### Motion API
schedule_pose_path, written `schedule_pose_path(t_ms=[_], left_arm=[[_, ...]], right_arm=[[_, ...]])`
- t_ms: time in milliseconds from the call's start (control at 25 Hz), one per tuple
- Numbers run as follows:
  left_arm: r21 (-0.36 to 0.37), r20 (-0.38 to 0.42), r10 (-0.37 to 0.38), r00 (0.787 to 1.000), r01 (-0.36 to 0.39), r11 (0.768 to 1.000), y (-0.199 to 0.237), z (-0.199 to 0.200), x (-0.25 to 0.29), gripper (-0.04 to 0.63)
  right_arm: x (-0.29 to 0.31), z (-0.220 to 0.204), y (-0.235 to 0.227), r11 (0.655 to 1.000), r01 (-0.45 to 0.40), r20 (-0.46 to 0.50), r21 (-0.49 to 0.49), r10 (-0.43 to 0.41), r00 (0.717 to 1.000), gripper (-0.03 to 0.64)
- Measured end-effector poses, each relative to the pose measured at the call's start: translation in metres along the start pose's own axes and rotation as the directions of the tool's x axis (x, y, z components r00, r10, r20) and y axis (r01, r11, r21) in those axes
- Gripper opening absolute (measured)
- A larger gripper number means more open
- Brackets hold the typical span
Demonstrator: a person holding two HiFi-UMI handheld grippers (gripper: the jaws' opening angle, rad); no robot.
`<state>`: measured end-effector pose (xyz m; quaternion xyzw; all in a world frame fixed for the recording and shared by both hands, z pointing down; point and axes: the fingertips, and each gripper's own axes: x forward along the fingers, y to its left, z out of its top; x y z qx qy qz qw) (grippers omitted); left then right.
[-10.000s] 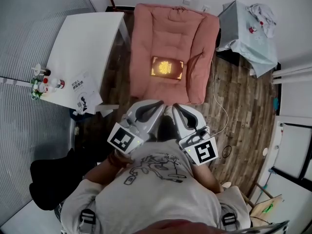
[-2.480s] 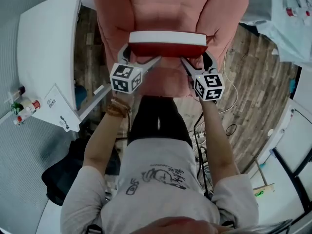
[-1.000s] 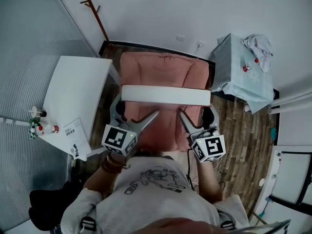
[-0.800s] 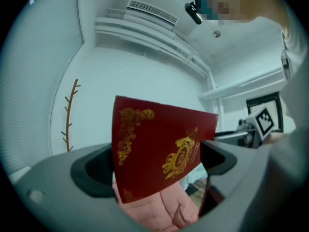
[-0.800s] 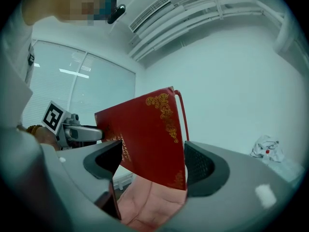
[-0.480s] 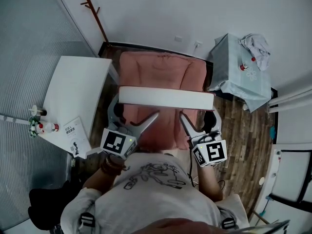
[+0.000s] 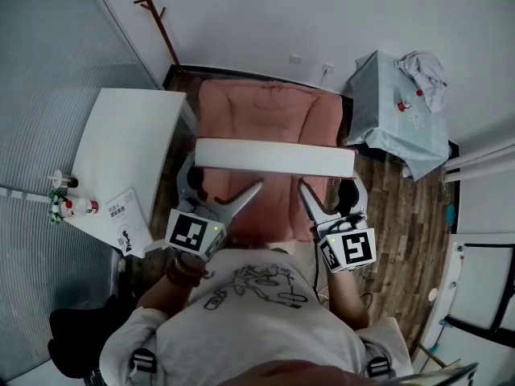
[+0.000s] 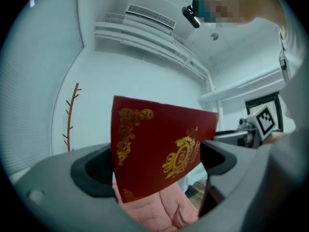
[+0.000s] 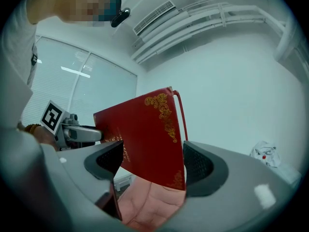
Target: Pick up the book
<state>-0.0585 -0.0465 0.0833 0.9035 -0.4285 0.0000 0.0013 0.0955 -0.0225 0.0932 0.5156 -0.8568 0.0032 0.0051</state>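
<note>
I hold the book (image 7: 273, 158) in the air above the pink cushion (image 7: 265, 103). In the head view only its white page edge faces up. My left gripper (image 7: 226, 174) has the book's left end between its fingers, and my right gripper (image 7: 328, 185) has the right end. In the left gripper view the dark red cover with gold ornament (image 8: 154, 144) spans the gap between both pads of the left gripper (image 8: 154, 166). The right gripper view shows the red cover (image 9: 145, 134) filling the right gripper (image 9: 149, 163) in the same way, and a red ribbon hangs along its edge.
A white table (image 7: 129, 143) stands at the left with a booklet (image 7: 125, 222) and small bottles (image 7: 68, 207) near its front corner. A cloth-covered side table (image 7: 398, 111) stands at the right. A coat rack (image 7: 157, 18) leans at the back wall. A cable lies on the wooden floor.
Ten seconds ago the book lay flat on the cushion with both grippers near my body. Now it hangs between them. Over the last second it has barely shifted.
</note>
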Motion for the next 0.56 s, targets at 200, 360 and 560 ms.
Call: schedule_pose_path(t_ms=[200,360,560], left_arm=[[0.005,-0.002,-0.001,1.0,0.001,1.0,0.002,-0.001,-0.004,0.532],[-0.001,0.0,0.002,1.0,-0.002,1.0,0.001,0.0,-0.007,0.532],[-0.002,-0.001,-0.001,1.0,0.001,1.0,0.005,-0.002,-0.011,0.532]], right_arm=[[0.001,-0.001,0.004,1.0,0.002,-0.003,0.004,-0.002,1.0,0.393],[-0.001,0.0,0.006,1.0,0.005,-0.003,-0.004,-0.005,1.0,0.391],[-0.001,-0.001,0.012,1.0,0.006,-0.004,-0.007,-0.006,1.0,0.39]])
